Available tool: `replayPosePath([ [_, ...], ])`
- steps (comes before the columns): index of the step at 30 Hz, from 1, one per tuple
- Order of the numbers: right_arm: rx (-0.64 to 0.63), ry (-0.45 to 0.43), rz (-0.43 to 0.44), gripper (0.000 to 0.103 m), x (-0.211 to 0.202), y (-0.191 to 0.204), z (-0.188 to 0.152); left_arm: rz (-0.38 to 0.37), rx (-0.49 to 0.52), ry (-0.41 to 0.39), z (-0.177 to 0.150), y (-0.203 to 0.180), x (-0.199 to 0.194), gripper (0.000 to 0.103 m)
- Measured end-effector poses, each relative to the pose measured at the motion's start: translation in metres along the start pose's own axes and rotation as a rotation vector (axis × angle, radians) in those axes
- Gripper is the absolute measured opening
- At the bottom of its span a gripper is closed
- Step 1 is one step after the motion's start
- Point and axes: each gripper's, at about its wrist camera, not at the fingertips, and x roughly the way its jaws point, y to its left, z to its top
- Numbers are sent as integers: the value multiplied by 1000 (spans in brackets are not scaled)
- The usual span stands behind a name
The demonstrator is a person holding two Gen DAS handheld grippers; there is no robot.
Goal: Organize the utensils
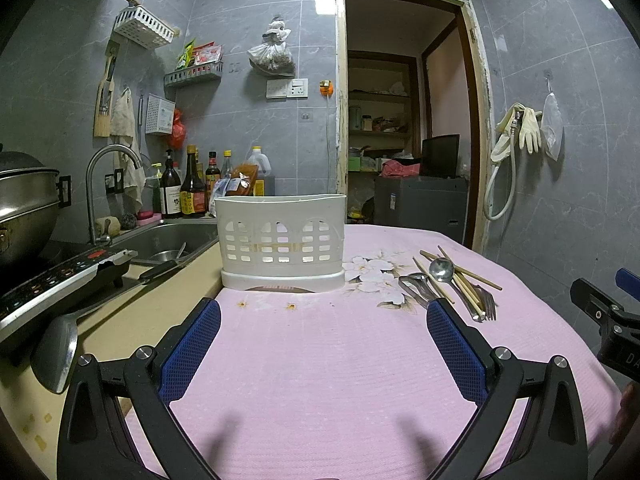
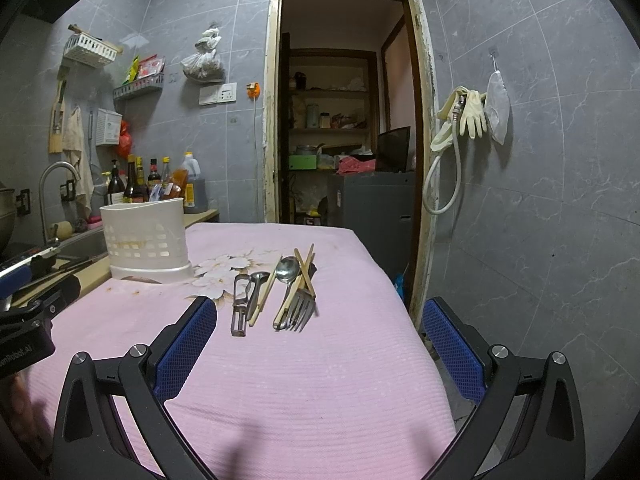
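Note:
A white slotted utensil holder (image 1: 281, 238) (image 2: 146, 240) stands at the far left edge of the pink cloth. To its right lies a loose pile of utensils: a spoon (image 1: 441, 269) (image 2: 287, 269), forks (image 1: 486, 302) (image 2: 301, 307), chopsticks (image 1: 466, 270) (image 2: 306, 270) and a metal peeler (image 2: 239, 306). My left gripper (image 1: 323, 314) hangs open over the cloth in front of the holder, nothing between its blue pads. My right gripper (image 2: 320, 314) is open too, just short of the pile, empty.
The pink flowered cloth (image 1: 320, 360) covers a table with its right edge by a doorway (image 2: 344, 100). Left of it are a sink (image 1: 168, 240), a faucet (image 1: 108, 160), sauce bottles (image 1: 188, 188), a cooker (image 1: 60, 272), a pot (image 1: 24, 200) and a spatula (image 1: 56, 352).

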Motion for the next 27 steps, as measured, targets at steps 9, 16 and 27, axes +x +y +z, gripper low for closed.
replayPosePath([
  [9,-14,-13,-13,103,3,-1,2,5,11,-10,6,-7,3,101],
  [16,-33,-51,-41,103,9,-7,17,25,80,-16,31,-20,22,101],
  [27,-105,87,118,103,90,-24,60,-43,128,197,63,-30,99,101],
])
